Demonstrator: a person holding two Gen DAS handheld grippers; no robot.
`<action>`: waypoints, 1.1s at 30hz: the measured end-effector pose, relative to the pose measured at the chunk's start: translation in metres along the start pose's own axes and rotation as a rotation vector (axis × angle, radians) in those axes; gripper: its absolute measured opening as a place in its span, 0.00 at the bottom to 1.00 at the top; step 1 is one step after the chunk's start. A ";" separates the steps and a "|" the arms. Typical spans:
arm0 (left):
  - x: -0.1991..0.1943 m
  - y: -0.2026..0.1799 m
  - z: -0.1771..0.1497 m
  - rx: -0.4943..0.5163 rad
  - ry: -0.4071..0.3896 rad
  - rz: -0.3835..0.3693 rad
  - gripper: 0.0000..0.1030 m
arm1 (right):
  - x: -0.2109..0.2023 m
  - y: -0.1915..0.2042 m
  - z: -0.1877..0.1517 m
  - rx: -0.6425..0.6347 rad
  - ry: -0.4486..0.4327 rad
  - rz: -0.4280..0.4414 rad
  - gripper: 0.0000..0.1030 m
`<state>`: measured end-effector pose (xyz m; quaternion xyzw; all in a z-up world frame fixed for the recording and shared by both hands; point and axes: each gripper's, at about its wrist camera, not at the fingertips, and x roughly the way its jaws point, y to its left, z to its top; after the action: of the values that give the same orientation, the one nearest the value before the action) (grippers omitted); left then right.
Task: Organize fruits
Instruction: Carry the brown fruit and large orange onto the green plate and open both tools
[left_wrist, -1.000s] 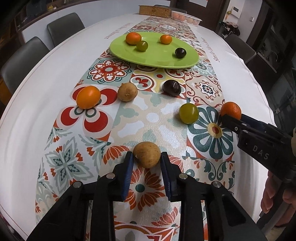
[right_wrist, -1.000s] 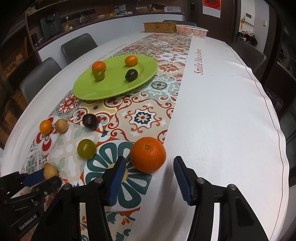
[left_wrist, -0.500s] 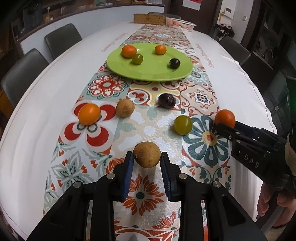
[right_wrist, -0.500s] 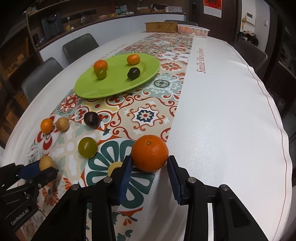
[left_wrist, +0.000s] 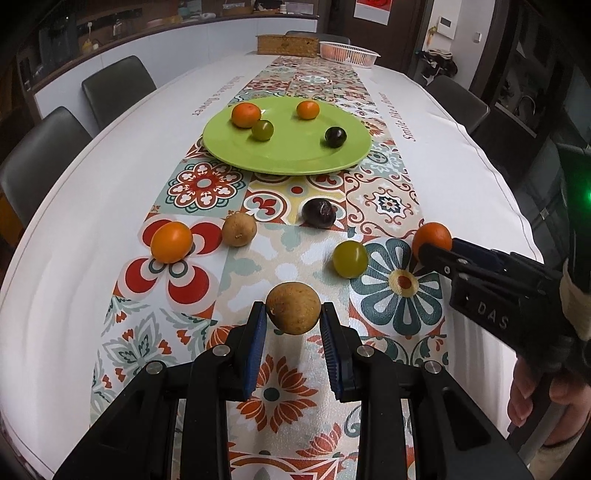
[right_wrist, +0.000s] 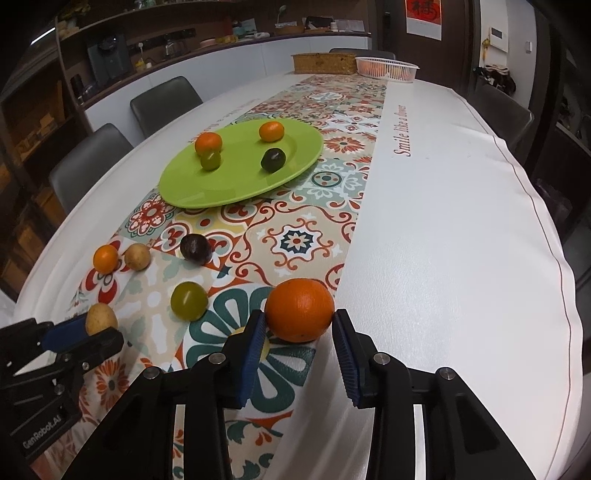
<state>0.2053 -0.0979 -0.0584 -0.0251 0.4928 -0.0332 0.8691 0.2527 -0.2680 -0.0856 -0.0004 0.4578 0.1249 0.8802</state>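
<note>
Two fruits are held at once, one per gripper; the left gripper (left_wrist: 293, 325) is clamped on a brown round fruit (left_wrist: 293, 307), pinched at its sides by the blue pads, and the fruit looks raised off the runner, judging by the shadow beneath it; the right gripper (right_wrist: 300, 338) is closed on a large orange (right_wrist: 299, 309), gripped across its widest part at the border between patterned runner (right_wrist: 295, 240) and white tablecloth (right_wrist: 461, 240); whether the orange is clear of the cloth cannot be told. The side grips are likely chosen so round fruit cannot roll out. One green plate (left_wrist: 288, 155) sits further up the runner, well apart from both grippers, and it is presumably the target; four fruits are held in it: two small oranges, one green fruit touching or just beside the bigger orange, one dark fruit apart near the right side. Four fruits are left loose on the runner between plate and grippers: an orange one (left_wrist: 171, 242), a brown one (left_wrist: 239, 229) just beside it, a dark one (left_wrist: 319, 213), a green one (left_wrist: 350, 258). A wicker box and a white basket are seen at the far table end; the basket's contents are too small to tell.
</note>
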 end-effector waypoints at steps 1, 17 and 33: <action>0.000 -0.001 0.000 0.004 -0.001 0.002 0.29 | 0.002 -0.001 0.002 0.009 0.006 0.012 0.38; 0.014 -0.005 0.021 0.050 -0.014 -0.016 0.29 | 0.007 0.004 0.006 -0.014 -0.012 0.008 0.38; -0.005 -0.002 0.033 0.091 -0.085 -0.056 0.28 | -0.033 0.018 0.010 -0.033 -0.101 0.024 0.38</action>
<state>0.2312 -0.0993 -0.0368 -0.0005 0.4527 -0.0788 0.8882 0.2387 -0.2568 -0.0509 -0.0028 0.4108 0.1429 0.9005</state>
